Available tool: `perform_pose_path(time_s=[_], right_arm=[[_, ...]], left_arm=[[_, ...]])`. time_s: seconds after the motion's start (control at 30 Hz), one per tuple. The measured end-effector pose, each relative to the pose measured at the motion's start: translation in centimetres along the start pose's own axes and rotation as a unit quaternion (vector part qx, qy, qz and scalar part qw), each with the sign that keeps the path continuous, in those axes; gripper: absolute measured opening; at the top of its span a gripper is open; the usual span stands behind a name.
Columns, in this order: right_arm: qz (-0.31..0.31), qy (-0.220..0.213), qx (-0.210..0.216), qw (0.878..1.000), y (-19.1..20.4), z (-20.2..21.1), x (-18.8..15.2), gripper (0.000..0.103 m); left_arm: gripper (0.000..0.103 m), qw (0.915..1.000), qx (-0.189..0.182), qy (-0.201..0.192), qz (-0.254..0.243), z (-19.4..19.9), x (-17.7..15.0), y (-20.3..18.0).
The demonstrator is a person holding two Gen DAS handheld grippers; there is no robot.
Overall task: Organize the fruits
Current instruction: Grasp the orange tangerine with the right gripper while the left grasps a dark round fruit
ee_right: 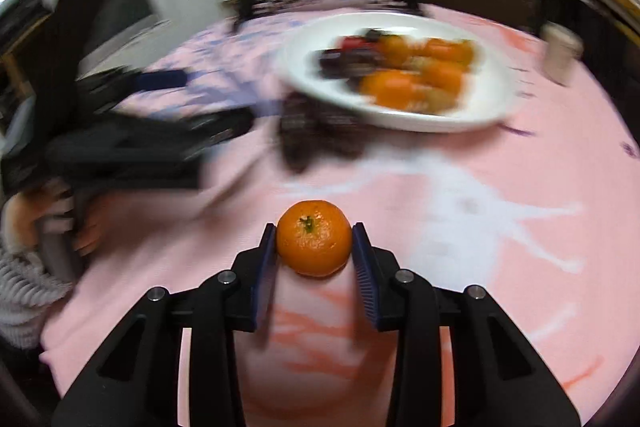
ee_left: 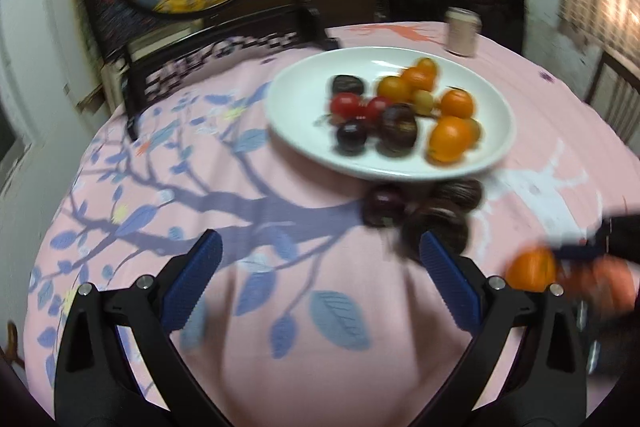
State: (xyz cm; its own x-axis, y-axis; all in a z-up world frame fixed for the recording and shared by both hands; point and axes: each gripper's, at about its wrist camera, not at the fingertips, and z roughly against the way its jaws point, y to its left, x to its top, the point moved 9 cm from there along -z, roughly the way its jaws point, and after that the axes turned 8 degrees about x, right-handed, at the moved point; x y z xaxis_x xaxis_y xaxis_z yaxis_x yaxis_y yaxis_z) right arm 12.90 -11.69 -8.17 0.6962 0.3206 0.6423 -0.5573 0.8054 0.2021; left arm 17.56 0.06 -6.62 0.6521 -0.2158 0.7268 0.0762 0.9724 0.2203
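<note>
A white plate on the pink tablecloth holds several oranges, red tomatoes and dark fruits. Three dark fruits lie on the cloth just in front of the plate. My left gripper is open and empty above the cloth, its right finger close to the dark fruits. My right gripper is shut on a small orange and holds it above the cloth, before the plate. That orange also shows in the left wrist view at the right.
A pale cylindrical can stands behind the plate at the table's far right edge. A dark chair and shelves stand beyond the table. The left gripper and the hand holding it show in the right wrist view.
</note>
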Motion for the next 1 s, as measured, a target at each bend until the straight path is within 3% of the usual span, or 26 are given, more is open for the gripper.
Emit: perform_pose_path(time_s=[0.1,0.27,0.43,0.57,0.7,0.9,1.0], right_arm=[[-0.06,-0.022,-0.023,0.998,-3.7,1.4,0.4,0.038],[-0.083,-0.021,-0.019,0.996,-4.7,1.3,0.2,0.038],[-0.087,-0.017,-0.013,0.996,-4.7,1.2,0.1,0.038],[-0.09,-0.017,-0.01,0.996,-4.7,1.1,0.1,0.038],[-0.09,-0.017,-0.01,0.996,-4.6,1.2,0.0,0.038],[-0.087,-0.017,-0.013,0.996,-4.6,1.1,0.0,0.038],[-0.086,-0.016,-0.013,0.996,-4.5,1.0,0.0,0.038]], left_arm=[[0.101,0.9992,-0.015,-0.009,-0.035,0.3,0.0,-2.1],[0.101,0.9972,-0.058,0.017,-0.044,-1.1,0.0,-4.1],[0.101,0.9977,-0.052,0.04,-0.014,-2.8,0.5,-3.4],[0.101,0.9986,0.025,0.046,-0.013,-3.0,-0.4,0.0],[0.101,0.998,0.001,0.049,0.041,-2.1,-0.9,2.3],[0.1,0.9993,-0.003,0.036,-0.007,-2.0,-0.8,0.1],[0.096,0.9992,-0.016,0.037,-0.004,-1.9,-0.8,0.0]])
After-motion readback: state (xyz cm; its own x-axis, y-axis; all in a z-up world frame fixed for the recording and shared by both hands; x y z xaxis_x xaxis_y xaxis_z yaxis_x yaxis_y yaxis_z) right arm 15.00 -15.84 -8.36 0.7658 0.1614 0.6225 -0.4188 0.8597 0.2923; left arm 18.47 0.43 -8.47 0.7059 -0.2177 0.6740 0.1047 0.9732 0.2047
